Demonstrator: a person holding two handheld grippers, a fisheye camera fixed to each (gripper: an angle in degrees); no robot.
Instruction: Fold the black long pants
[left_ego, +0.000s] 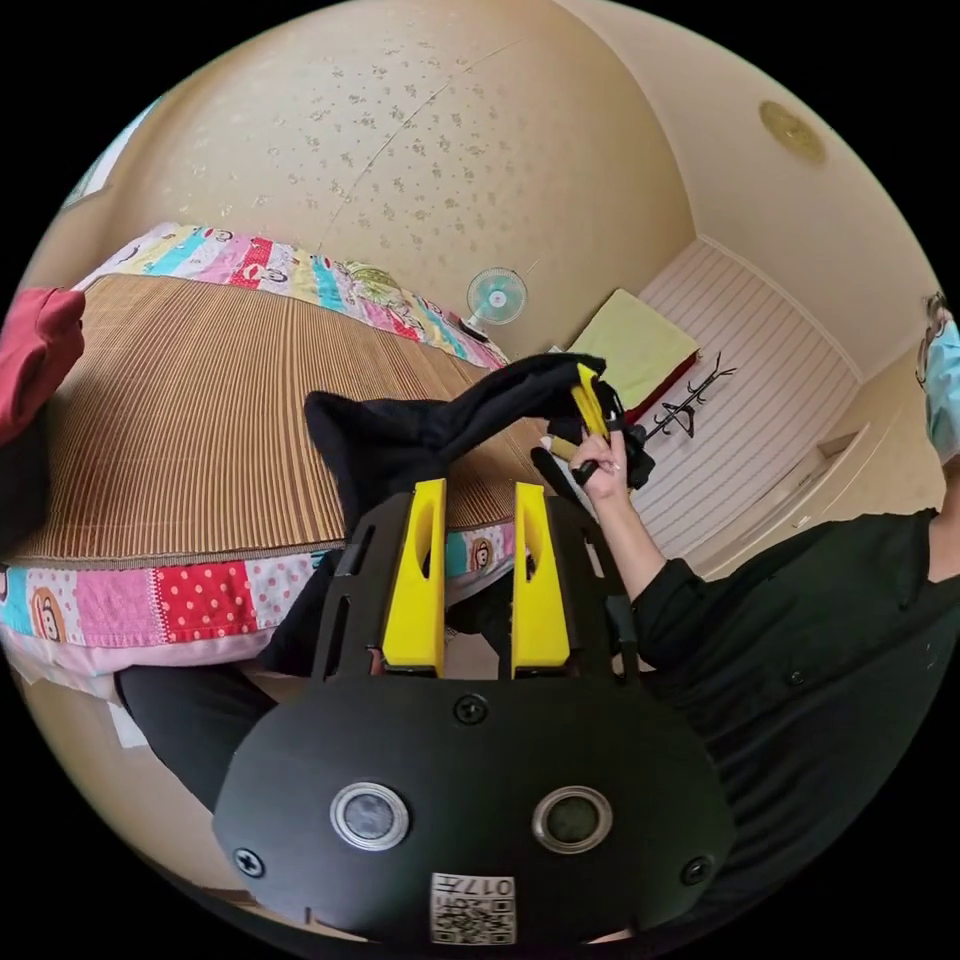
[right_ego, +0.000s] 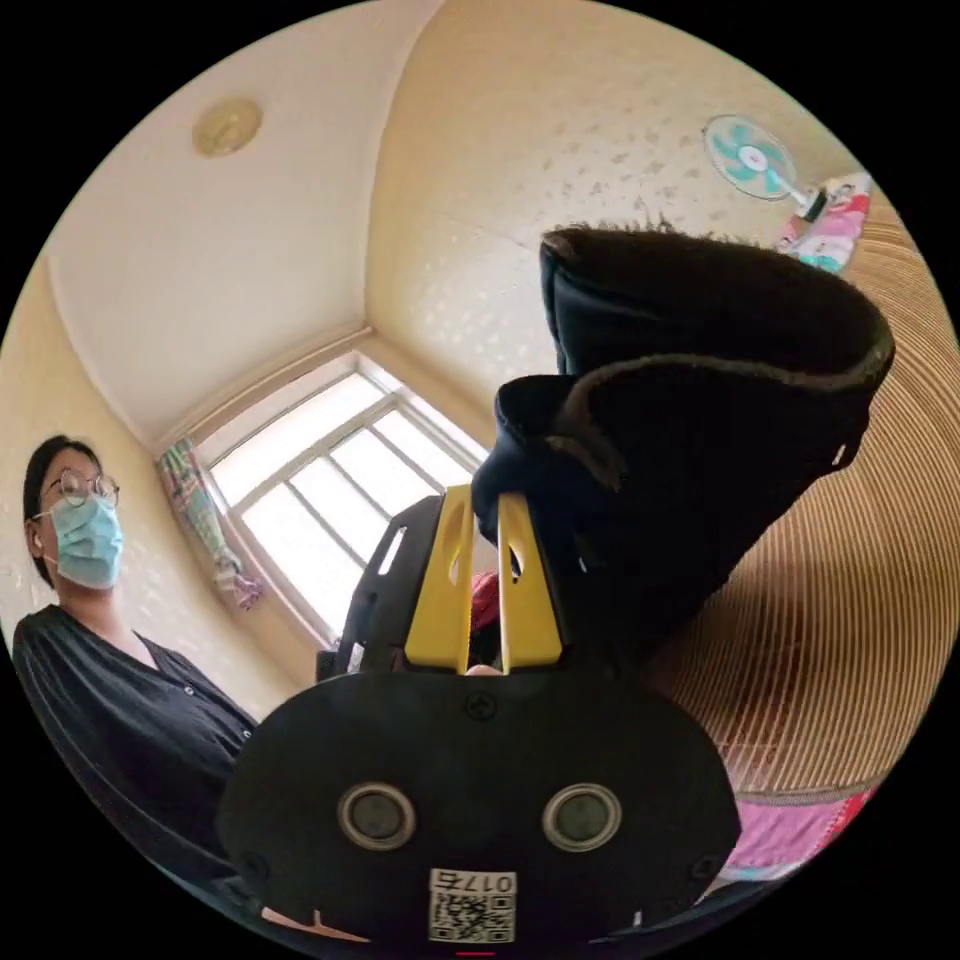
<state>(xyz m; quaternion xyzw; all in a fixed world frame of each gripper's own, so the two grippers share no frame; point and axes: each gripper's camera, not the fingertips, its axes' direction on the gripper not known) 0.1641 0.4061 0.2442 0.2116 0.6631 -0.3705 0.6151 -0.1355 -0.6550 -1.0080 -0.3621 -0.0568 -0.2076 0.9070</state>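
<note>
The black long pants (left_ego: 400, 440) hang in a bunch over the edge of the bed's woven mat (left_ego: 200, 420). One end is lifted by my right gripper (left_ego: 590, 395), which a hand holds up at the centre right of the left gripper view. In the right gripper view my right gripper (right_ego: 487, 500) has its yellow jaws close together, pinching a fold of the pants (right_ego: 700, 400), which bulge thickly above it. My left gripper (left_ego: 480, 490) stands open just below the draped cloth, with mat and quilt showing between its jaws.
A patchwork quilt (left_ego: 200, 600) edges the bed under the mat (right_ego: 850, 620). A red garment (left_ego: 35, 350) lies at the mat's left end. A fan (left_ego: 496, 296) stands by the far wall. The person in a black top (left_ego: 800, 650) stands close on the right.
</note>
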